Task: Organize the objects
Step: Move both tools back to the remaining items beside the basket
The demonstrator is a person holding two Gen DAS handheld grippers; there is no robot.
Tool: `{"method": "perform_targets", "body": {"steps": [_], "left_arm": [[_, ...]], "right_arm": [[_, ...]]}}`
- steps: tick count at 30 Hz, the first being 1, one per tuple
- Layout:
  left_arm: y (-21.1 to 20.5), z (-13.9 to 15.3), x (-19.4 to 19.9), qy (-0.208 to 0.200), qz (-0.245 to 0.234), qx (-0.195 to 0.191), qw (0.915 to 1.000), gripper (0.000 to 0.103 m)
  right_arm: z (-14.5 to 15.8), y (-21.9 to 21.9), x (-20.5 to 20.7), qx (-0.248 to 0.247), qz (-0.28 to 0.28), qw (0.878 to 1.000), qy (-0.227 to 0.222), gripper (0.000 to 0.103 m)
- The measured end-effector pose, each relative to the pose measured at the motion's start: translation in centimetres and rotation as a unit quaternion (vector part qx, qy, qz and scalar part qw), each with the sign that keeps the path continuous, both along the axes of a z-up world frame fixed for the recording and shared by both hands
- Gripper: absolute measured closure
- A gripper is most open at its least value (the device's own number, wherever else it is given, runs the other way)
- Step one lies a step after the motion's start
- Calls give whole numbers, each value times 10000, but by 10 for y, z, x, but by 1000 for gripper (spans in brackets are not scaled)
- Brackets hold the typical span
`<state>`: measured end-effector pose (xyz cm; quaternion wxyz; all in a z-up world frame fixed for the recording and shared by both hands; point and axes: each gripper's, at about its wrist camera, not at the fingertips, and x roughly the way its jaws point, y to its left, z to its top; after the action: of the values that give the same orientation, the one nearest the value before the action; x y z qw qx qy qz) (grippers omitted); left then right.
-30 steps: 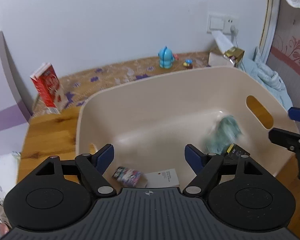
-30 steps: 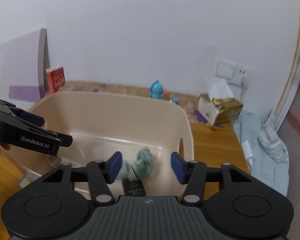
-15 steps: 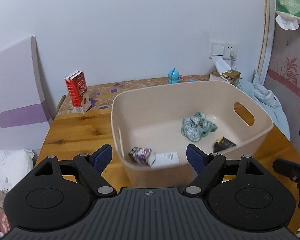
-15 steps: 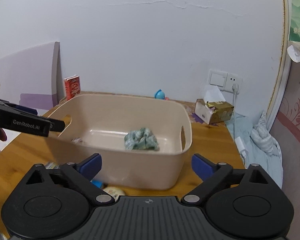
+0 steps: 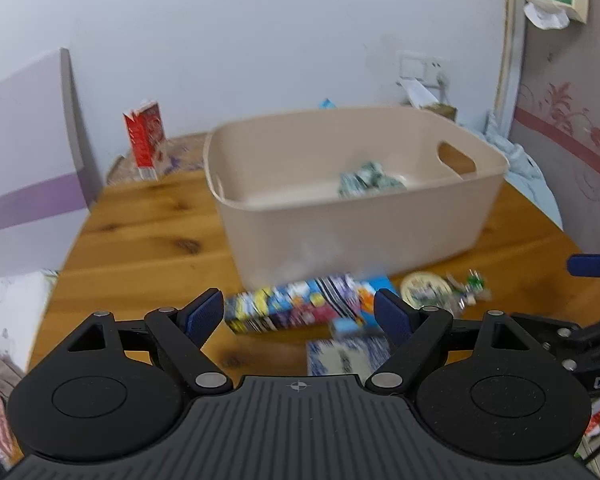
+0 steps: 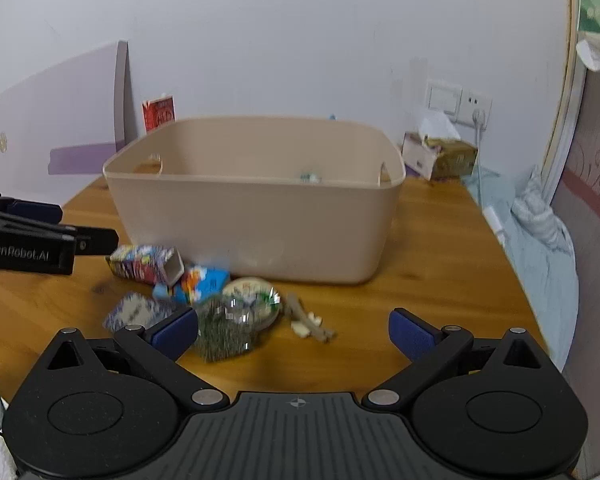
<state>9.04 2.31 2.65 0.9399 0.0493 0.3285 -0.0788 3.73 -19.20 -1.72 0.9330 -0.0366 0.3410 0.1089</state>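
Beige plastic bin (image 6: 256, 216), centre frame, already holds a green crumpled cloth (image 5: 366, 178). Colourful printed carton (image 5: 300, 308) and small clutter lie lower centre, awaiting sorting. We keep the left gripper (image 5: 299, 314) and right gripper (image 6: 294, 330) spread and empty, ready to pick.

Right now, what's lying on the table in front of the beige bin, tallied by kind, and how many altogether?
Colourful printed boxes: 2, a long box and a blue box
Flat patterned packet: 1
Round tin: 1
Dark green scrubby clump: 1
Small stick-like piece: 1
Total: 6, all outside the bin. Blur may hide smaller bits.
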Motion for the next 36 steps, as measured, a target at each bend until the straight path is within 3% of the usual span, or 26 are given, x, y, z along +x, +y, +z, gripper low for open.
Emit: {"method": "perform_targets", "body": {"steps": [7, 13, 21, 33, 36], "left_arm": [[-12, -32, -6, 311, -130, -185, 9993, 18], [-16, -53, -4, 519, -251, -274, 9980, 18], [-17, -70, 6, 713, -253, -301, 9967, 18], [-4, -77, 21, 658, -110, -155, 9977, 18], [2, -77, 24, 640, -138, -117, 9978, 18]], "right_arm": [[-22, 2, -6, -265, -116, 9994, 173, 0], [-39, -2, -4, -63, -98, 9990, 434, 0], [-55, -1, 3, 166, -95, 9980, 609, 0], [-68, 20, 10, -91, -9, 9986, 517, 0], [-68, 21, 13, 103, -300, 9984, 475, 0]]}}
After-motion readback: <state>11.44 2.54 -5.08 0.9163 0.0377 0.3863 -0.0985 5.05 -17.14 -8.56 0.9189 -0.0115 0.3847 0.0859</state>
